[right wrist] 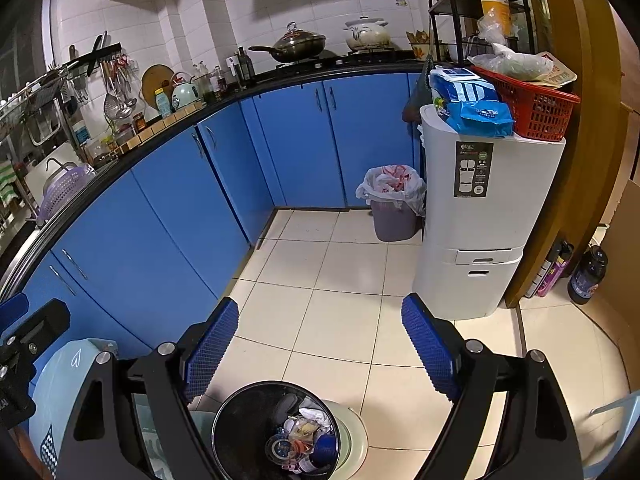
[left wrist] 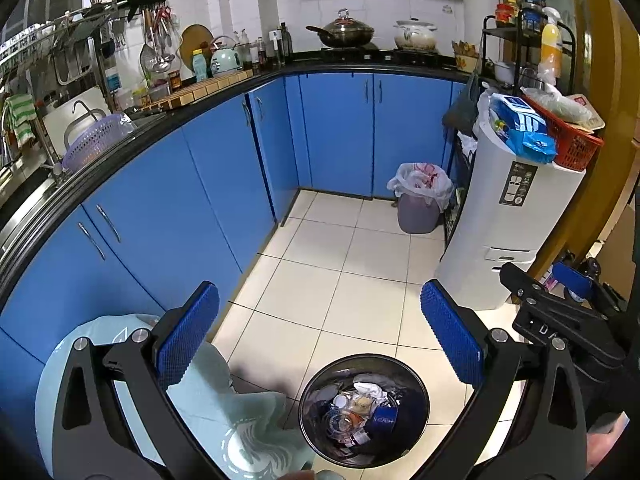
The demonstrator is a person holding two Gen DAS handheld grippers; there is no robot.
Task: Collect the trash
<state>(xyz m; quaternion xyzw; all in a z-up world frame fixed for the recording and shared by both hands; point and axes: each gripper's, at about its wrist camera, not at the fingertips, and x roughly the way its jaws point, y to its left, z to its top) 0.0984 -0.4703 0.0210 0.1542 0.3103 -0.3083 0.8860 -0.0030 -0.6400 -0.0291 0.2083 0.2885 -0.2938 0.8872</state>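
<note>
Presently the left gripper [left wrist: 320,336] stands at full spread with nothing between its blue pads, poised above the black bin [left wrist: 364,408], which sits at six o'clock in its view. A pale blue cloth [left wrist: 240,408] lies at seven o'clock, touching the bin's left side and partly hidden under the left finger. The bin holds loose trash [left wrist: 360,404]: crumpled white paper, clear plastic cups and a dark blue carton. These judge as light and crushable, the plastic likely slick; the paper wad offers the surest hold, and the rim looks stiff enough to pinch. The right gripper [right wrist: 320,348] is likewise open and empty, with the bin at six o'clock. Open tiled floor [right wrist: 344,276] runs toward twelve o'clock; blue cupboards [right wrist: 160,216] bound nine o'clock, a white cabinet [right wrist: 480,240] two o'clock.
</note>
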